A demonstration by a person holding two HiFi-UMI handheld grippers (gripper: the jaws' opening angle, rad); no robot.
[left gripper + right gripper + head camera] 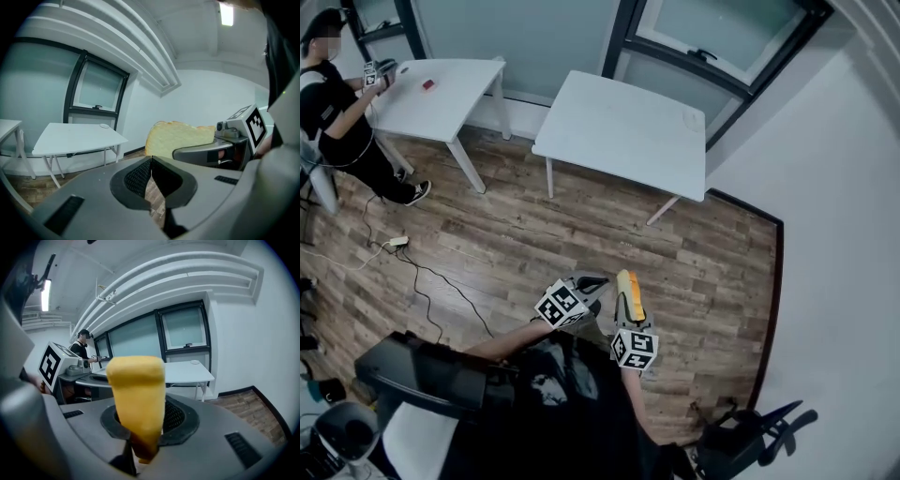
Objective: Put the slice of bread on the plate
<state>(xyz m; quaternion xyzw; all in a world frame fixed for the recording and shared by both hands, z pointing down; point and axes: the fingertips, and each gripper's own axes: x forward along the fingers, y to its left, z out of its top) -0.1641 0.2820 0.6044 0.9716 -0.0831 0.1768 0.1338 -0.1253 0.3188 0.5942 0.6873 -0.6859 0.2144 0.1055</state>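
Centrally, in the head view, the two grippers are seen side by side above the wood floor (pixel 534 244), well apart from the nearer white bench (pixel 619 141). The bread (pixel 136 390) is grasped edge-on between the fingers of the right gripper (pixel 140 420) and is held upright, its lower end pinched between the pads. The same slice is shown broadside in the left gripper view, just beyond the left gripper (pixel 151 159), whose fingers are clenched tip to tip with nothing between them. The plate (pixel 692 117), a small white disc, is seen on the bench near its far right corner, below the window (pixel 722 37). The bread is not on it and is held in the air, well short of the bench. A second bench (pixel 441 94) is shown at upper left, with a small red thing (pixel 428 84) on it and another person (pixel 337 112) at its end. A cable (pixel 422 281) is laid across the floor at left.
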